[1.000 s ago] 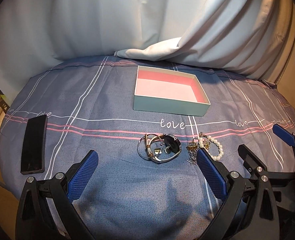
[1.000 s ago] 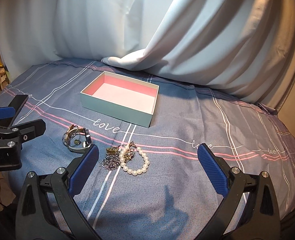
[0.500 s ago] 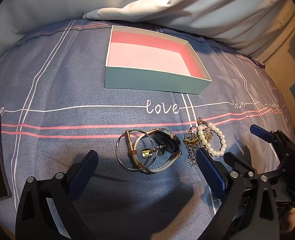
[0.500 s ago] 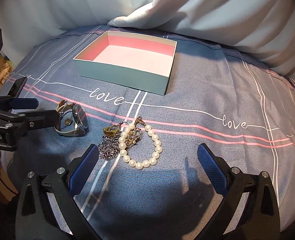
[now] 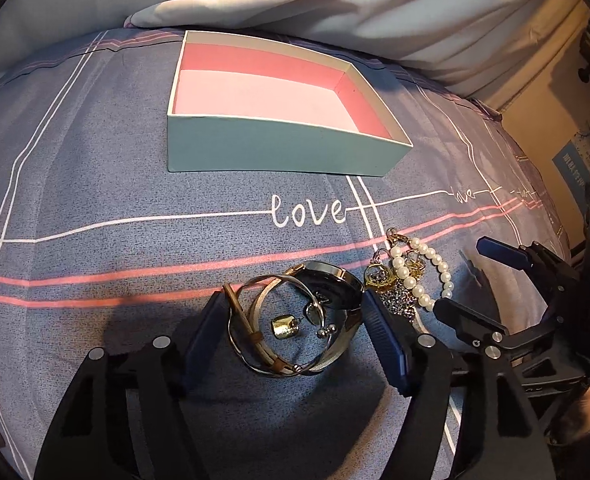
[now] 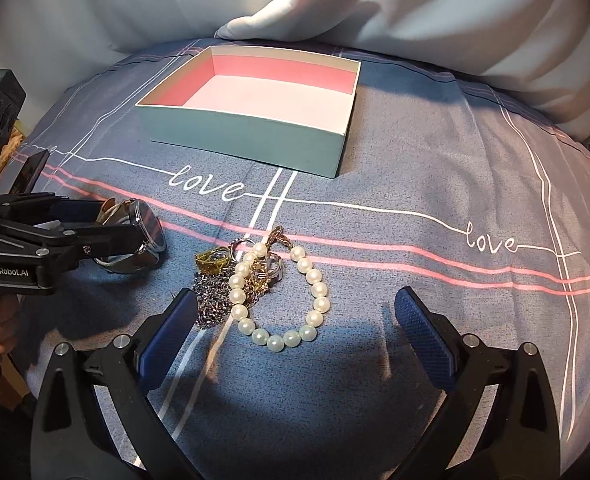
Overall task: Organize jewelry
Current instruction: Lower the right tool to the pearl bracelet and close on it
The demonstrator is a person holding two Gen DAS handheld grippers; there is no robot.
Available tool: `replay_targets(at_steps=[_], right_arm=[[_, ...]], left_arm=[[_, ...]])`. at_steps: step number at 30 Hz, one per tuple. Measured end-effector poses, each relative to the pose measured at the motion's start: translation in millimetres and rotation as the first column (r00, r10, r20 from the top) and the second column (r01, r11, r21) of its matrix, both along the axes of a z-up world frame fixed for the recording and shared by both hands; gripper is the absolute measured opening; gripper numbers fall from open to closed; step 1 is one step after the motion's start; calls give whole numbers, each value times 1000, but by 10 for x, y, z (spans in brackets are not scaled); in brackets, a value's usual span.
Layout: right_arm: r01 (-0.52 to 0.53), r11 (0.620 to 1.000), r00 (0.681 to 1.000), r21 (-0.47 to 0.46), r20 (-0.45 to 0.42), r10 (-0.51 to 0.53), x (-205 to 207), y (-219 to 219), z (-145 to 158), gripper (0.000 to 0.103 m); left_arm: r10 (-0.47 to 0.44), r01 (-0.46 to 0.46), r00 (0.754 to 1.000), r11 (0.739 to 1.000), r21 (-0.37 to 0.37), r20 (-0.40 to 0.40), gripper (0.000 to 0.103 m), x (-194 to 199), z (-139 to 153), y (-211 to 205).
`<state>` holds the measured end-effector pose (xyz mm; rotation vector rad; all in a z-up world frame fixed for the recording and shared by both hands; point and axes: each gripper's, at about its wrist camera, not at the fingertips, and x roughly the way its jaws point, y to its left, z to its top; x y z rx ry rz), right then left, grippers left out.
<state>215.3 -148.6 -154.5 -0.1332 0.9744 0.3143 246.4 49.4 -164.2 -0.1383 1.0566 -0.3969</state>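
1. Two piles of jewelry lie on the bedspread (image 6: 415,200), and we have one gripper at each. The box (image 5: 271,152) stands beyond both, with nothing in it that we can see.

2. Our left gripper (image 5: 291,332) has its jaws partly closed around the bangles (image 5: 255,332) and the watch (image 5: 331,292), a pad just beside each flank of the cluster; whether the pads already touch, we cannot tell. The small gold charm (image 5: 283,326) sits loose between the jaws. If we squeeze, the round hoops may squirt forward out of the pads, or only one hoop may lift while the rest and the charm drop back.

3. Our right gripper (image 6: 299,320) has its jaws spread wide, with the pearl bracelet (image 6: 279,300) between them. The chain heap (image 6: 211,300) touches the left pad, and the gold ring (image 6: 211,260) lies just ahead of it.

4. The pearls seem tangled with the chains and clasps, so a lift may drag the whole clump and shed pieces short of the box.

5. Soft fabric may bunch between the pads if we come down too low.

6. Both grippers work near each other, so their inner fingers may collide.
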Motion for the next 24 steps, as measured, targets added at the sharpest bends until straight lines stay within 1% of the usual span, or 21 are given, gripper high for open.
replay_targets(at_steps=[2, 4, 5, 6, 8, 10, 11, 12, 13, 14, 16, 17, 19, 24], right_arm=[[-6, 1000, 1000, 4, -1, 6, -3, 0, -12, 97], [-19, 1000, 1000, 12, -4, 19, -6, 9, -26, 96], [-26, 999, 1000, 19, -5, 26, -9, 7, -31, 92], [-31, 999, 999, 26, -11, 32, -6, 8, -43, 86], [-39, 998, 999, 44, -23, 41, 4, 7, -66, 79], [-49, 997, 998, 54, -33, 51, 17, 13, -87, 66], [-51, 997, 998, 61, -41, 54, 21, 13, -97, 53], [-54, 996, 997, 67, -46, 57, 26, 14, -104, 45], [-61, 996, 997, 72, -48, 65, 28, 19, -112, 42], [-68, 995, 996, 72, -49, 71, 33, 28, -114, 37], [-86, 992, 995, 89, -49, 91, 35, 50, -102, 19], [-91, 991, 994, 97, -57, 97, 41, 61, -103, 2], [-106, 991, 993, 84, -49, 110, 24, 89, -100, 1], [-108, 989, 994, 98, -9, 109, -45, 47, 1, 1]], left_arm=[[1, -1, 1000, 1000, -5, 1, 59, 2, 6, -6], [3, -4, 1000, 1000, 17, 16, 52, -12, 14, -26], [4, -5, 1000, 1000, 29, 19, 49, -12, 10, -28], [2, -3, 1000, 1000, 27, 17, 49, -9, 5, -28], [6, -7, 1000, 1000, 22, 17, 48, 2, -1, -16], [14, -14, 1000, 1000, 16, 24, 42, 8, 23, -6], [20, -20, 999, 1000, 14, 29, 39, 7, 46, 11], [23, -23, 999, 1000, 7, 35, 37, 7, 75, 23], [26, -26, 999, 1000, 1, 44, 35, 0, 107, 43], [27, -27, 998, 1000, 0, 53, 33, -2, 135, 49], [32, -33, 998, 999, 2, 61, 28, 4, 169, 60], [37, -37, 997, 999, 1, 64, 25, 3, 180, 72], [40, -40, 997, 999, -3, 64, 23, 8, 192, 83], [36, -36, 996, 999, 1, 77, 21, -25, 243, 51]])
